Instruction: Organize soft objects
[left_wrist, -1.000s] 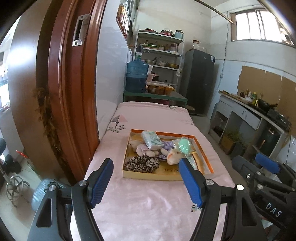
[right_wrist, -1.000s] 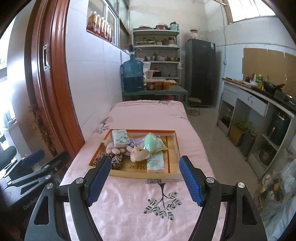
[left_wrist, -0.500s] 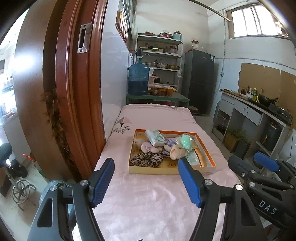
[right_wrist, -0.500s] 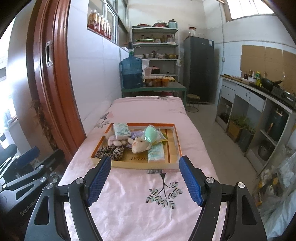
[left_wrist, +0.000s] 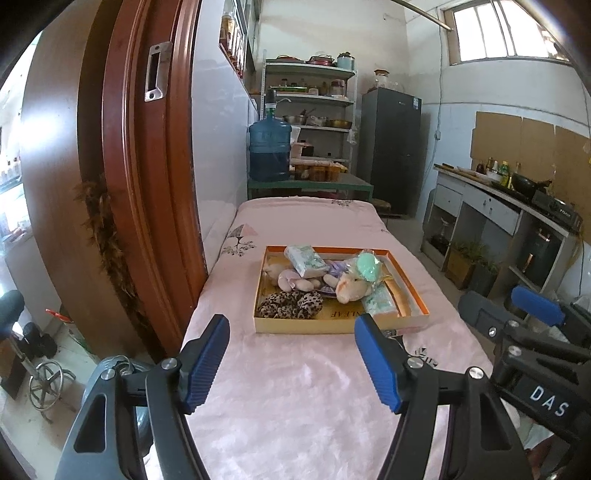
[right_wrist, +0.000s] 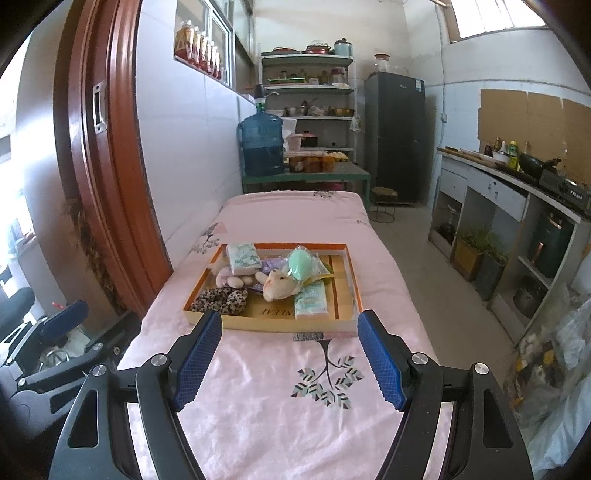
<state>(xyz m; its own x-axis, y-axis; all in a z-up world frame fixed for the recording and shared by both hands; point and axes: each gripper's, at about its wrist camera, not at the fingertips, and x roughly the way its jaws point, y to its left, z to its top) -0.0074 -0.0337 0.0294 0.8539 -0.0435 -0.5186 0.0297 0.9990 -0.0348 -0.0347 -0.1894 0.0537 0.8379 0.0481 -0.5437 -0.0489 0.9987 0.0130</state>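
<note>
At lower centre of each wrist view, the left gripper (left_wrist: 291, 360) and right gripper (right_wrist: 290, 358) hang with jaws spread wide and empty above a pink blanket (right_wrist: 258, 373); mid-frame, the orange-rimmed tray (right_wrist: 352, 275) holds leopard scrunchies (right_wrist: 221, 299), a plush toy (right_wrist: 279, 286) and tissue packs (right_wrist: 312, 301).

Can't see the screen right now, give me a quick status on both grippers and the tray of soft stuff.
Left gripper open, empty. Right gripper open, empty. Soft objects piled in tray on pink cover, untouched. Nothing between grippers and tray.
</note>
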